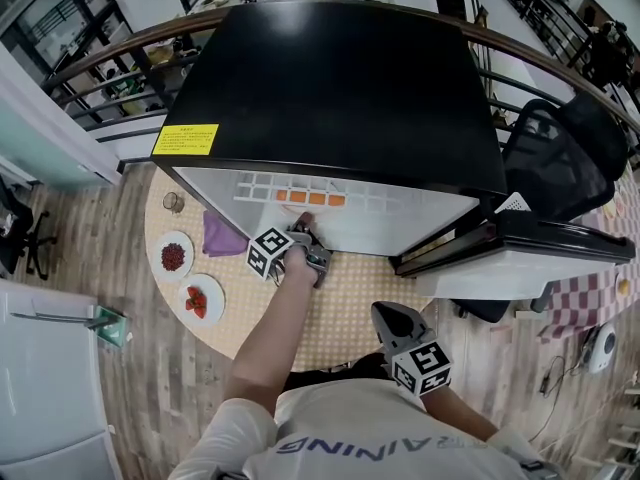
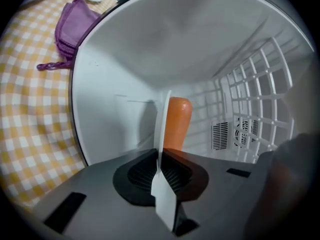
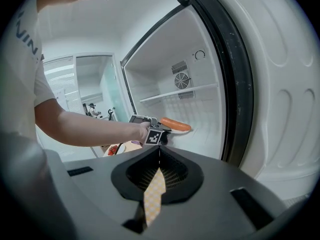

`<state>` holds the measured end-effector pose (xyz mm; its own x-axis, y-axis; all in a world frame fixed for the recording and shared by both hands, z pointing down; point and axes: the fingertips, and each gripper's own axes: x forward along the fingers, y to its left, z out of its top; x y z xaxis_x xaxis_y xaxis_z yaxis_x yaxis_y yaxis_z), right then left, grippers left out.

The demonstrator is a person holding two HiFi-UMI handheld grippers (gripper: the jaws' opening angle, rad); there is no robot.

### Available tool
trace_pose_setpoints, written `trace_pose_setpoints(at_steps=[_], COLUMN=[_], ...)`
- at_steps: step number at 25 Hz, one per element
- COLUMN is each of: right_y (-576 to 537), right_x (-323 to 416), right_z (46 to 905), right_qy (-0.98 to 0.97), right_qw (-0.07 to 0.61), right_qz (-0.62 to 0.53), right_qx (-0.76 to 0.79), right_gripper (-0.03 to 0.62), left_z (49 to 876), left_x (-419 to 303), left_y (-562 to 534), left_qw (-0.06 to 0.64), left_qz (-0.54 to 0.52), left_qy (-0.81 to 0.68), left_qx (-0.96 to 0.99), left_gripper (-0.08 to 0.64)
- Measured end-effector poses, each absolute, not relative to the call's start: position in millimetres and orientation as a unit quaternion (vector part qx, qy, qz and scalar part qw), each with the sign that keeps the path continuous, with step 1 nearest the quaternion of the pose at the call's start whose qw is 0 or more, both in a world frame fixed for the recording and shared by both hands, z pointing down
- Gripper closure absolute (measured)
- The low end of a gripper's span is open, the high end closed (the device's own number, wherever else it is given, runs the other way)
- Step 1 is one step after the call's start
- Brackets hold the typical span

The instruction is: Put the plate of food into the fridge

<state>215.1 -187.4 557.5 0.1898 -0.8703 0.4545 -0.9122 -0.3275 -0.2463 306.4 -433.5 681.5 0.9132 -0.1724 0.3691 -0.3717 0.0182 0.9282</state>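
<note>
- White round plate (image 2: 163, 126) carrying one orange, sausage-shaped piece of food (image 2: 178, 120) is inside the open white fridge with the black top (image 1: 340, 98), in the space below the white shelf (image 3: 180, 91); the left tongs (image 2: 161, 154) are clamped on its near rim; whether its underside rests on anything cannot be told.
- Held by one thin edge, the plate could pivot or slip out of the pads; letting go before it sits flat would probably drop it.
- The food lies loose on the plate; a small tip of the wrist would likely roll it off onto the fridge floor.
- The white wire grid (image 2: 260, 84) stands close on one side; pushing deeper or swinging sideways could knock the far rim against it and jolt the food.
- The right tongs (image 3: 159, 151) are closed with nothing in them, low and outside the fridge beside the open white door (image 1: 520, 253); a nudge there could swing the door onto the reaching forearm.
</note>
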Motion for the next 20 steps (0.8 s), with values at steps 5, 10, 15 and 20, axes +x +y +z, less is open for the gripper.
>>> trace_pose_setpoints(at_steps=[5,10,15,20], right_y=[-185,-187,-188,-188], right_x=[219,211,205,206], right_z=[560,563,565,563], right_qy=[-0.574,-0.583,-0.589,-0.588], right_qw=[0.038,0.036,0.036,0.034], right_qz=[0.265,0.269,0.272,0.269], right_qx=[0.774,0.766,0.760,0.762], right_gripper=[0.572,0.572,0.572,0.572], left_z=[683,682,675,677], left_x=[308,310,316,313], left_y=[-434,-429,-412,-400], left_qw=[0.675,0.611,0.515,0.440], left_qz=[0.094,0.159,0.224,0.272], left_qy=[-0.204,-0.179,-0.113,-0.090], left_qx=[0.702,0.755,0.820,0.851], left_gripper=[0.529,0.506,0.387,0.373])
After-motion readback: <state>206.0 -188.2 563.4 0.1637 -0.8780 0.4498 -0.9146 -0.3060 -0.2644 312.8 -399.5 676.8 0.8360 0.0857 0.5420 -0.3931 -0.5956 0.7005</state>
